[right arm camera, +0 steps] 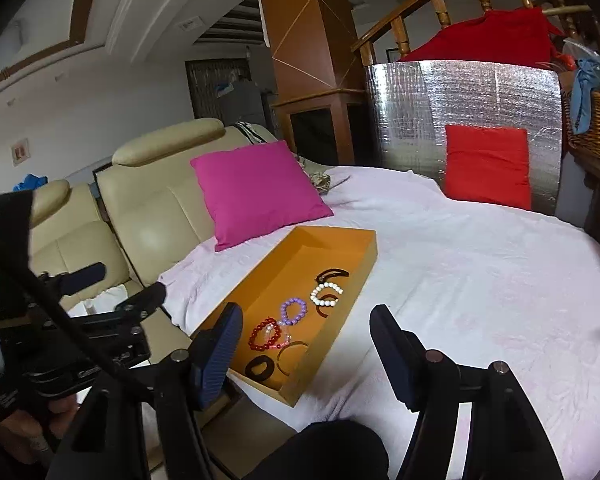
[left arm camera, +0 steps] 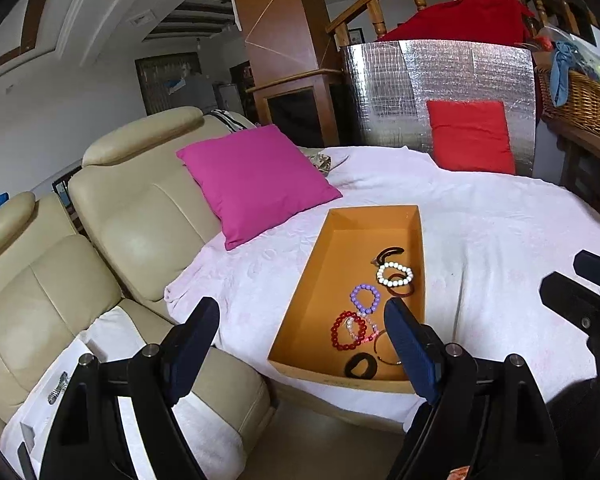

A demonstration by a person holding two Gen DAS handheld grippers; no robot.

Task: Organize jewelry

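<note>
An orange box tray [left arm camera: 340, 264] [right arm camera: 296, 256] lies on the pale pink blanket. It holds a red bead bracelet [left arm camera: 349, 330] [right arm camera: 265, 334], a purple one [left arm camera: 365, 298] [right arm camera: 293, 311], a white one [left arm camera: 395, 273] [right arm camera: 326, 294], a dark bangle [left arm camera: 392, 252], a black hair tie [left arm camera: 360, 365] [right arm camera: 260, 367] and a thin bangle [right arm camera: 292, 354]. My left gripper [left arm camera: 300, 308] [right arm camera: 134, 278] hangs open over the tray's near left edge, holding nothing. My right gripper [right arm camera: 306, 316] [left arm camera: 580, 280] stands open and empty over the tray's near right corner.
A magenta cushion [left arm camera: 256, 180] leans on the cream sofa [left arm camera: 140, 220] behind the tray. A red cushion [left arm camera: 470, 136] rests against a silver foil panel [left arm camera: 380, 92]. A wicker basket [left arm camera: 580, 100] stands far right. A small metal link piece [left arm camera: 58, 388] lies on white cloth on the sofa seat.
</note>
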